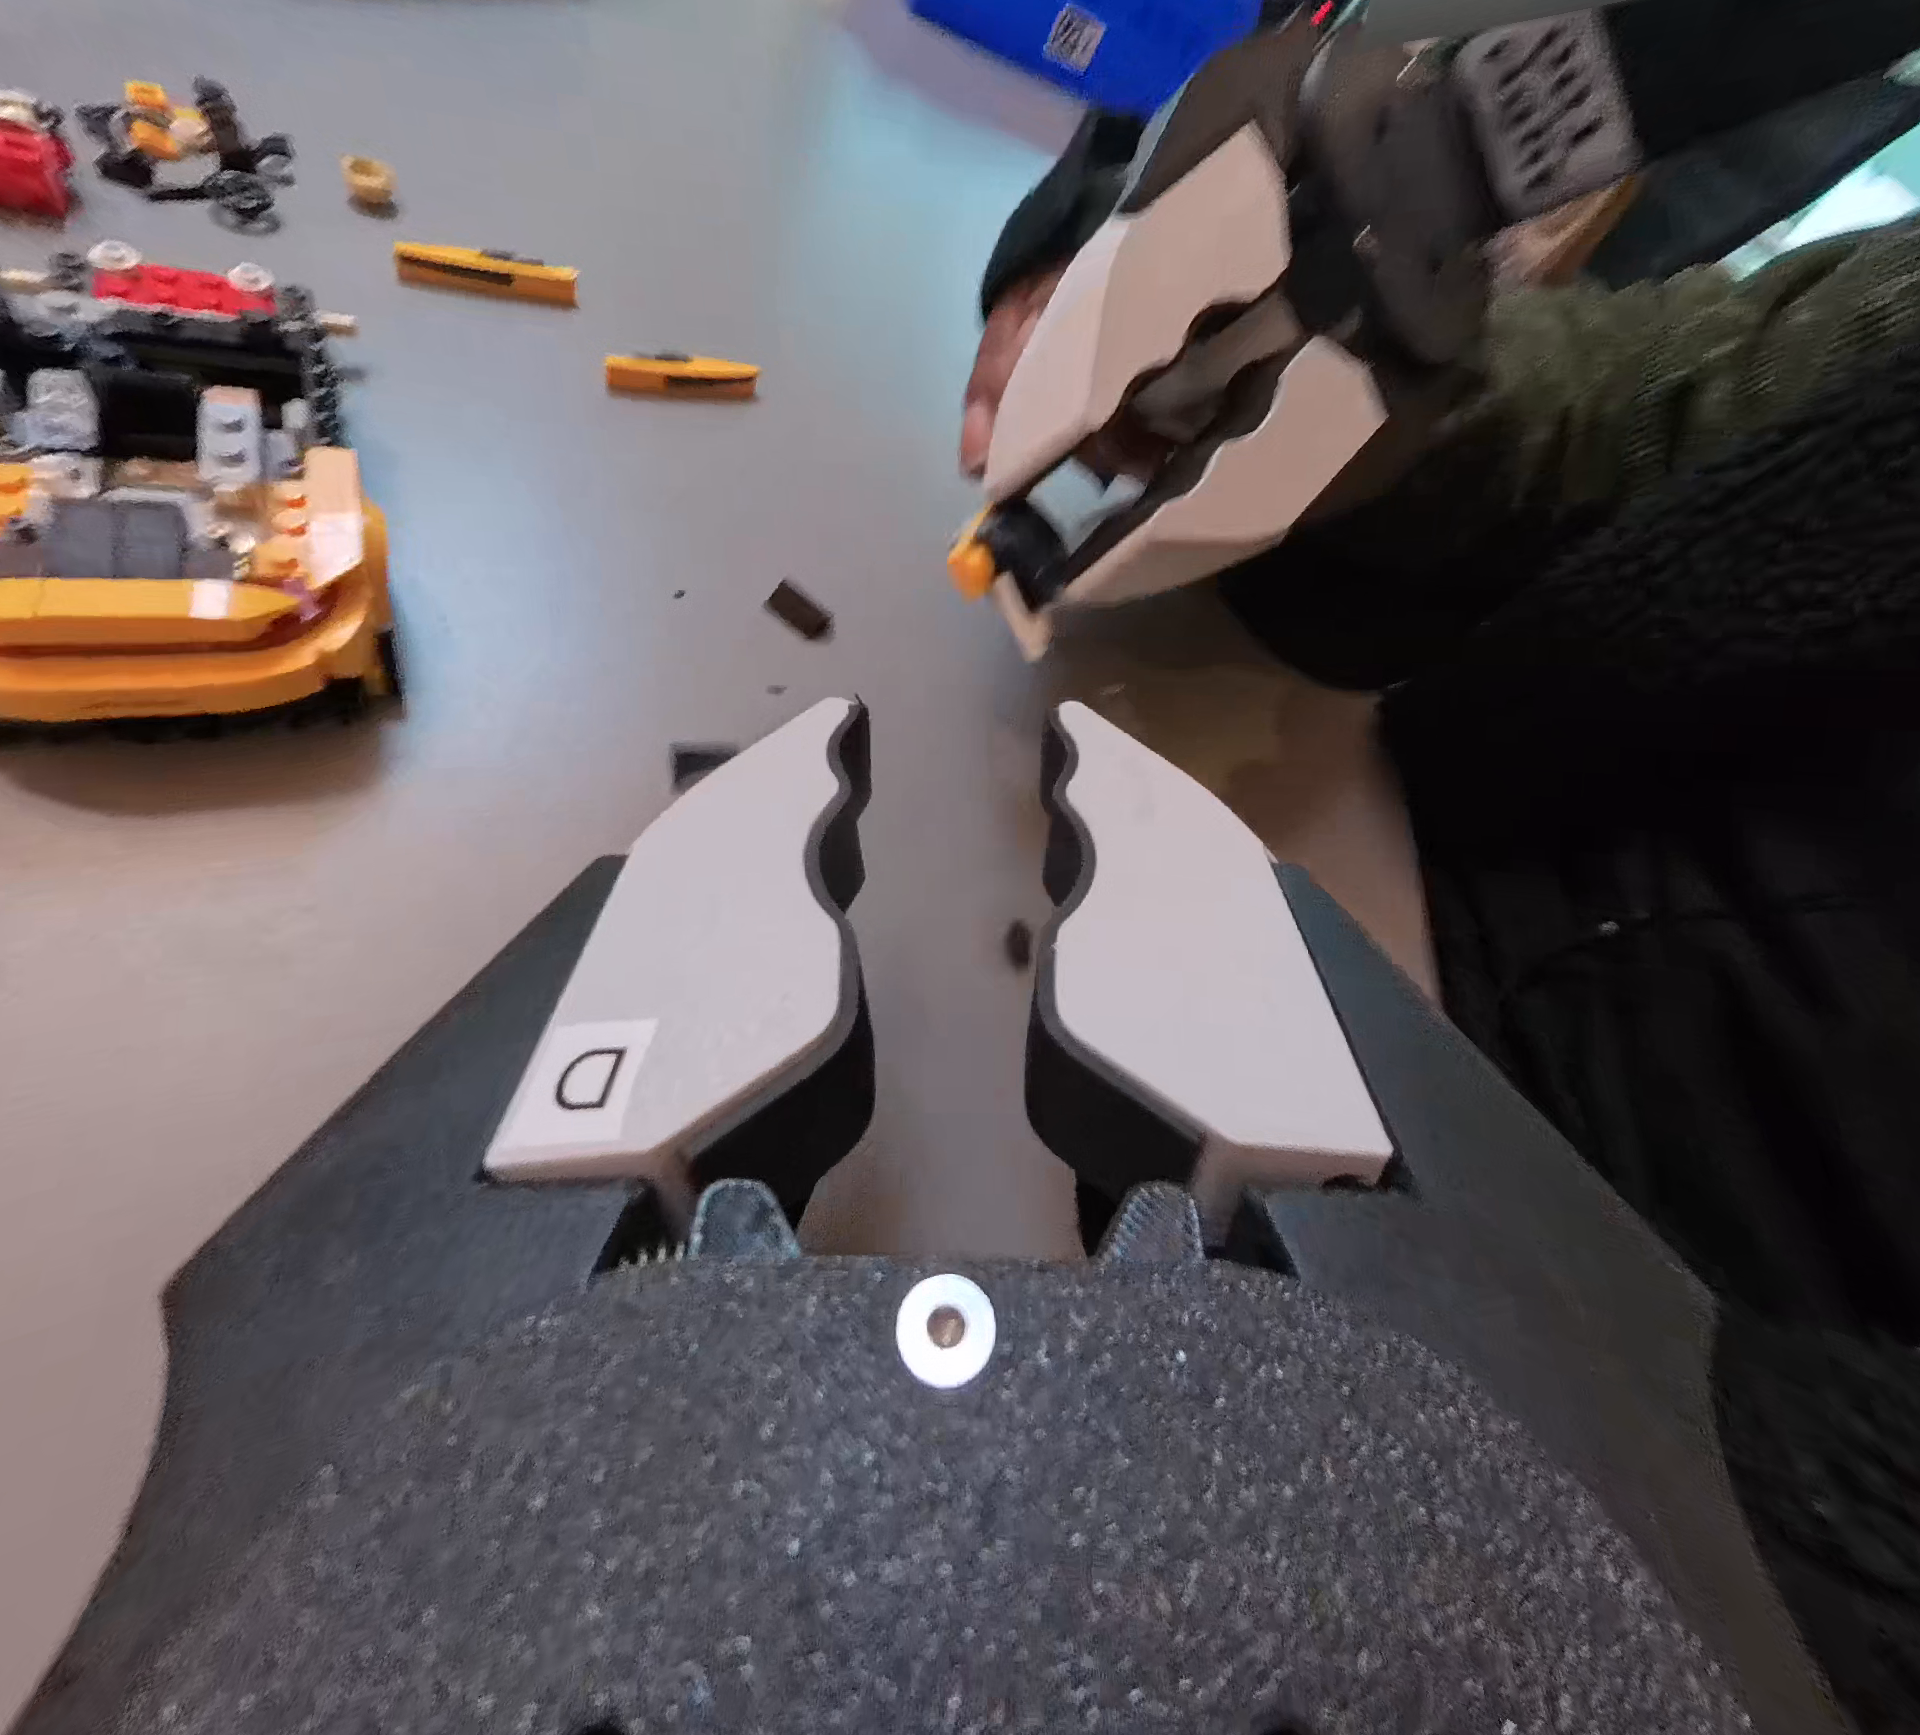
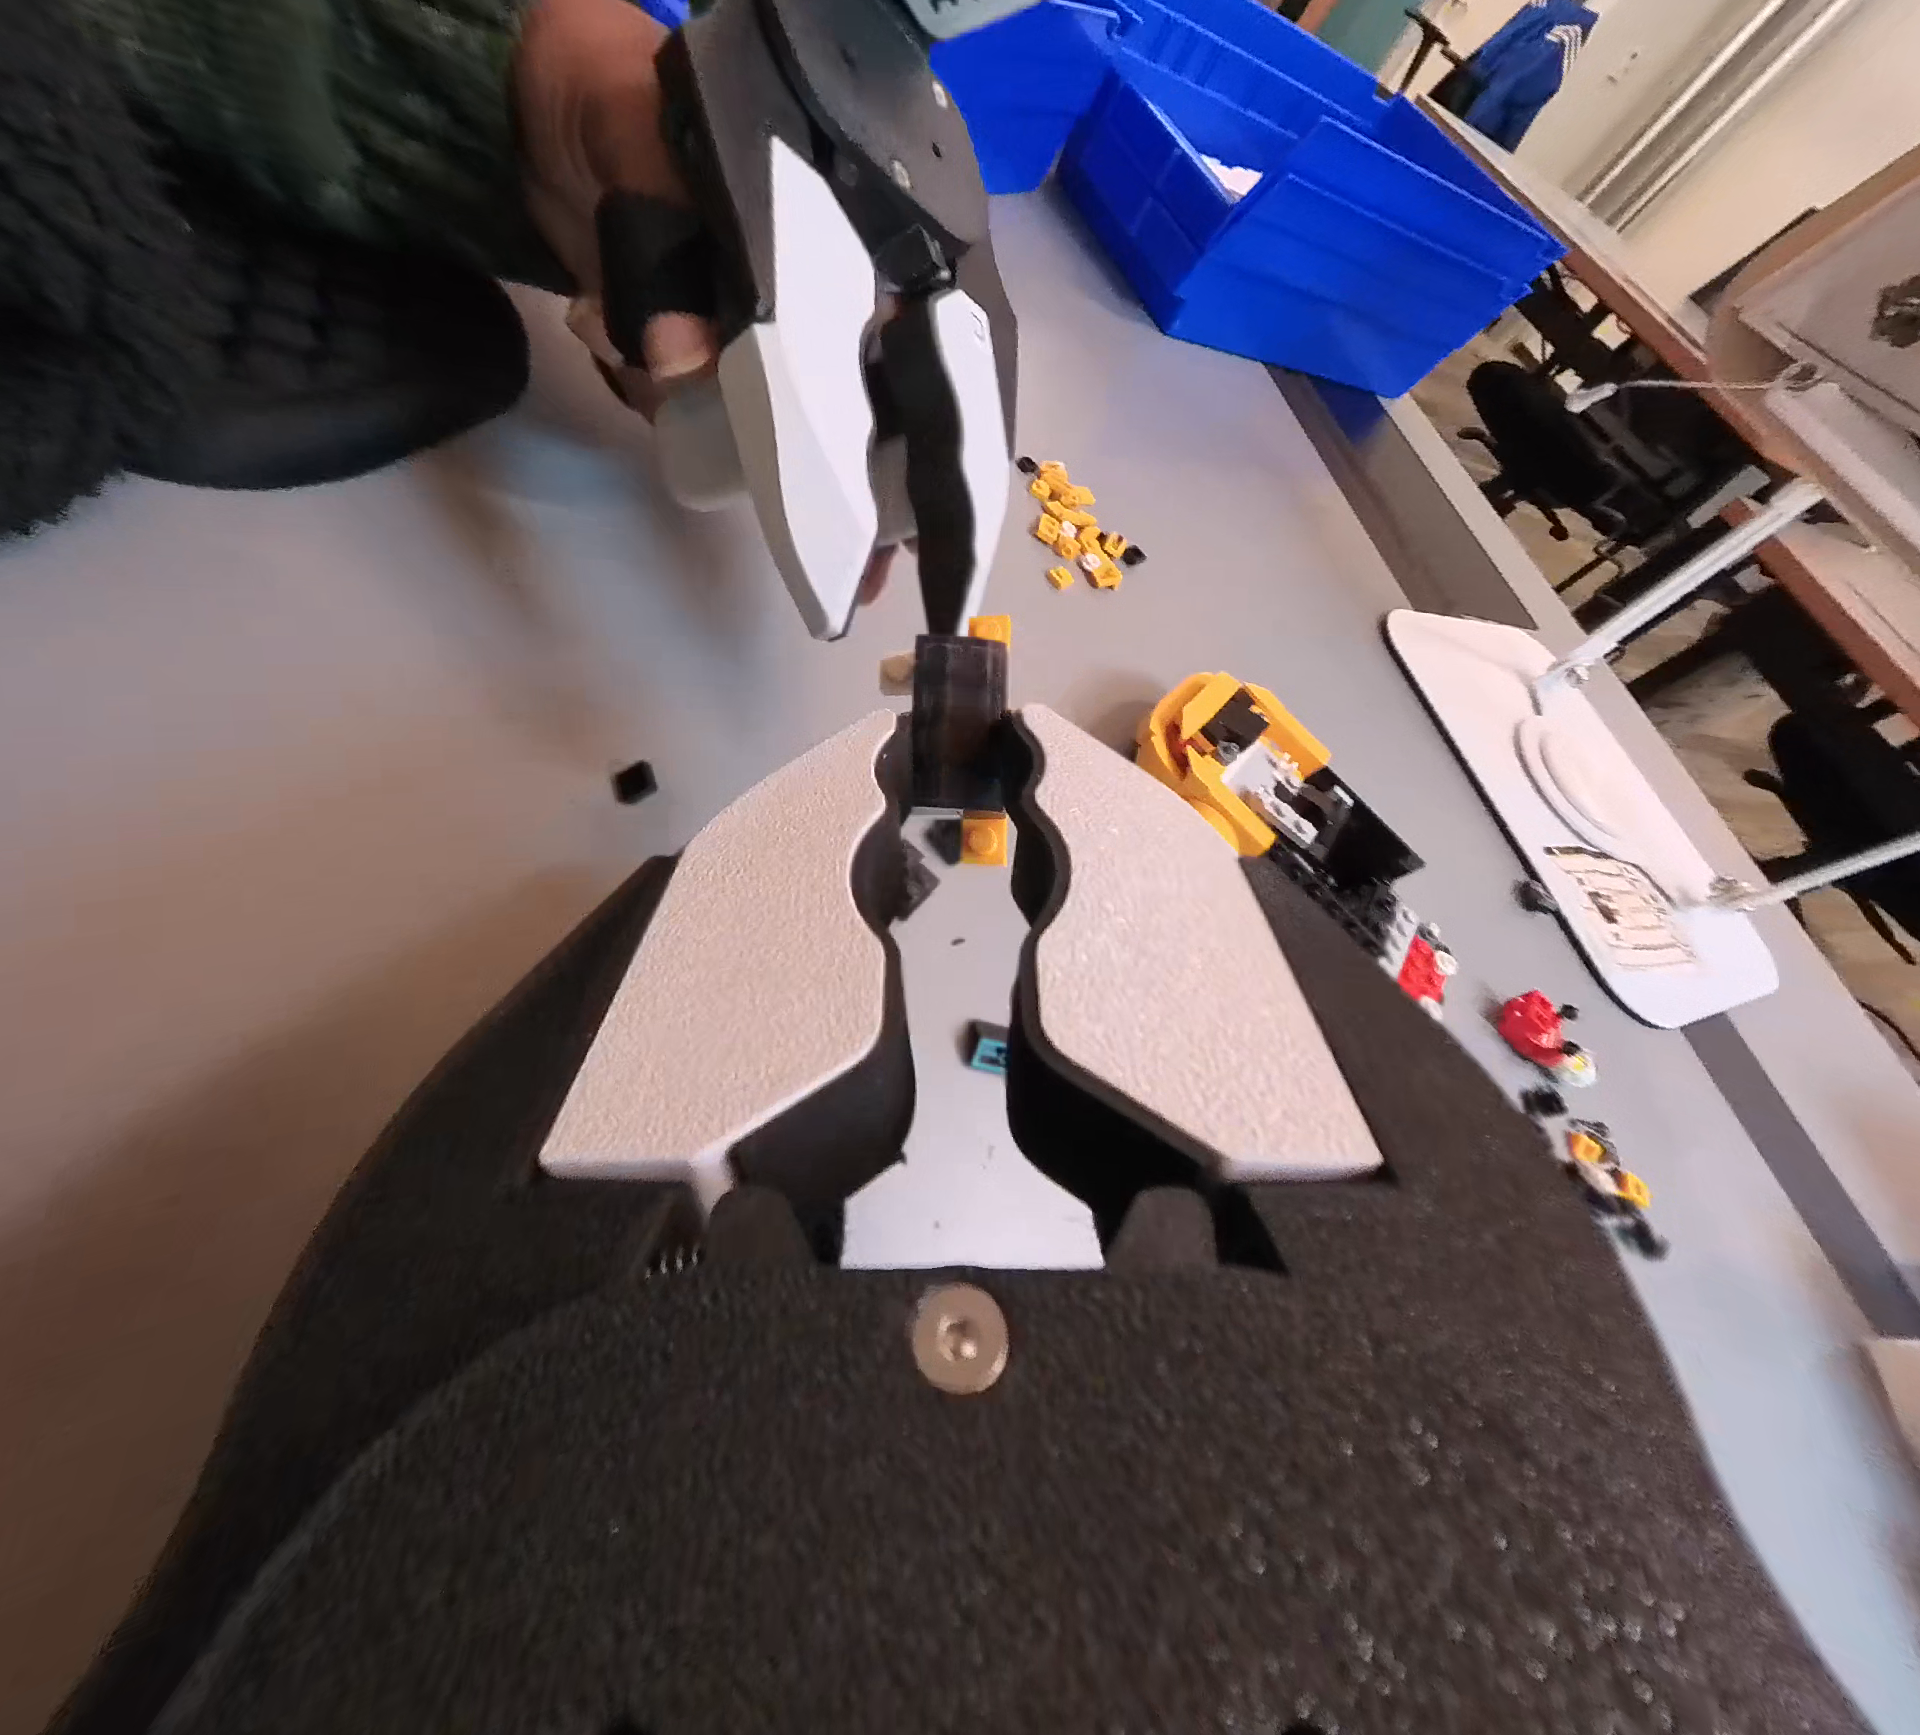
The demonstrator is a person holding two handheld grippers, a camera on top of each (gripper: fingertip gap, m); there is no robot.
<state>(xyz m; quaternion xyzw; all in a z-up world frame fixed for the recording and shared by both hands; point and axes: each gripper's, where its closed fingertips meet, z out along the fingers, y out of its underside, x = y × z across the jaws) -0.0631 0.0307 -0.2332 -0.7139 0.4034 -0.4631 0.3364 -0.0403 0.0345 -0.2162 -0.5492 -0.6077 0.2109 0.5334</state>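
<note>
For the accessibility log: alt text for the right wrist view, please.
The right gripper clamps a small black-and-orange brick assembly above a grey table, with the left gripper open just beyond it. A partly built orange toy car, loose bricks and blue bins lie behind.

On the table (image 2: 312, 750), the right gripper (image 2: 956, 740) grips a small brick assembly (image 2: 961, 729) between its fingertips; the left gripper (image 2: 914, 605), its jaws apart with nothing between them, hangs just above and behind that assembly. In the right wrist view, a loose heap of small bricks (image 2: 1081, 527) lies farther back, a partly built brick car (image 2: 1278, 792) stands to the right, and a flat lamp base (image 2: 1579, 812) lies beyond it near the table edge. Storage bins (image 2: 1299, 231) stand at the rear.
</note>
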